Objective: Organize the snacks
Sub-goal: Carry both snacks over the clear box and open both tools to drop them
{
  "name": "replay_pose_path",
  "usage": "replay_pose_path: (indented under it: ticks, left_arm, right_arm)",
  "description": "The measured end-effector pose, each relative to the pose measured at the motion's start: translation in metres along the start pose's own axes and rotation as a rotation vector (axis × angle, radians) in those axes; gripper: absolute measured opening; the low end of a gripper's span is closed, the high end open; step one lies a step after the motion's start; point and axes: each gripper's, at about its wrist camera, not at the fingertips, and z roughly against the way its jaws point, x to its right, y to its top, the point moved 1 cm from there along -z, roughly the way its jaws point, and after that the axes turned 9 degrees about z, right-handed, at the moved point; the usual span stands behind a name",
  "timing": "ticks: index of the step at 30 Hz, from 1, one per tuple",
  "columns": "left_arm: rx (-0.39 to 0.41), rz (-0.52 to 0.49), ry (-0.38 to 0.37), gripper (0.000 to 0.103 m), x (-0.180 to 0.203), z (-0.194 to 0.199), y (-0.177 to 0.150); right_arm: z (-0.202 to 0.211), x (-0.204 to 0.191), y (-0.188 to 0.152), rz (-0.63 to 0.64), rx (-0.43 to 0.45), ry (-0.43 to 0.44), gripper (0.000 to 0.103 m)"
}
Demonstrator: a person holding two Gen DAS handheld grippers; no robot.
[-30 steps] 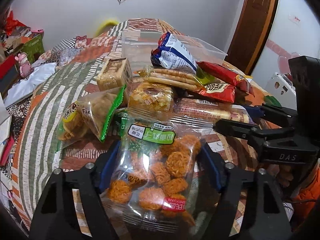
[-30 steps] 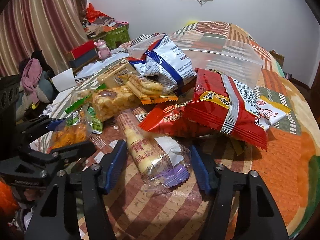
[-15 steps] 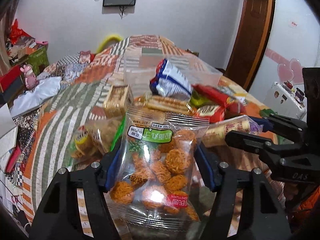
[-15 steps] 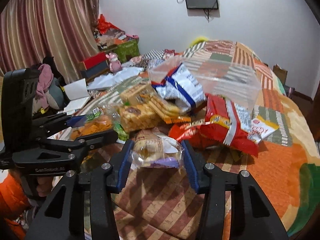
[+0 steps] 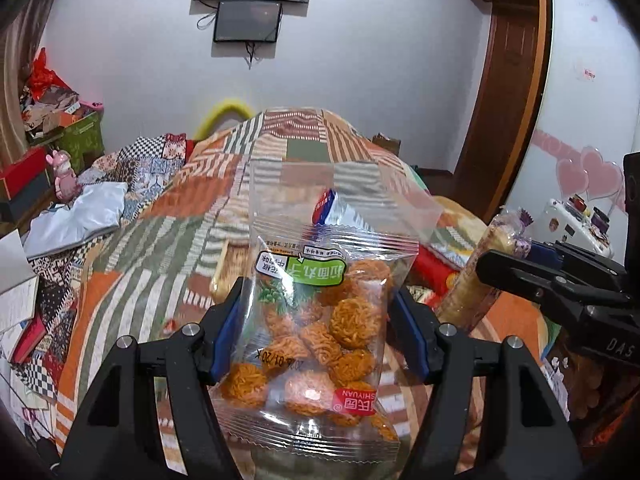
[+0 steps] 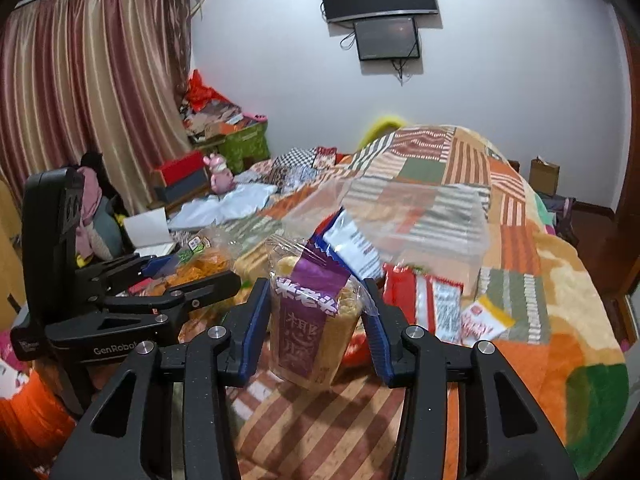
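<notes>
Left gripper (image 5: 316, 334): pinching clear bag of orange noodle rounds (image 5: 320, 336), held above patchwork bedspread (image 5: 160, 240). Right gripper (image 6: 316, 326): clamped on purple-labelled rice-roll pack (image 6: 310, 328), upright. Clear plastic tub (image 6: 416, 216): far, centre; remaining snacks beside it.

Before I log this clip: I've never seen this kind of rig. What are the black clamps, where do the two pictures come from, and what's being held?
There is no robot here. A person holds a hand-held clamp in each hand, each with a fisheye camera looking forward along its two blue-padded fingers, so each picture is one clamp's own view.

In the left view, the left gripper is shut on a clear bag of orange noodle balls, lifted above the bed.

In the right view, the right gripper is shut on a purple-labelled snack pack.

Each clamp also shows at the edge of the other's picture. Behind them, on the patchwork blanket, lie red packets, a blue and white packet and a clear plastic bag.
</notes>
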Motion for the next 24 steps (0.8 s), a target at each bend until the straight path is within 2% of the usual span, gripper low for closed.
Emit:
replay_pose_path:
  ticks: [11,19,24]
  left_arm:
    - [0.068,0.013,-0.011,0.067,0.006,-0.006,0.048]
    - [0.083,0.018,0.000,0.067,0.007,-0.024,0.082]
    - [0.058,0.036,0.012,0.067,0.003,-0.049,0.104]
  right_arm:
    - [0.005,0.024,0.039,-0.006,0.090,-0.068,0.041]
    - [-0.001,0.041,0.061,0.007,0.131,-0.135,0.041]
    - [-0.012,0.051,0.072,0.012,0.136,-0.167,0.041]
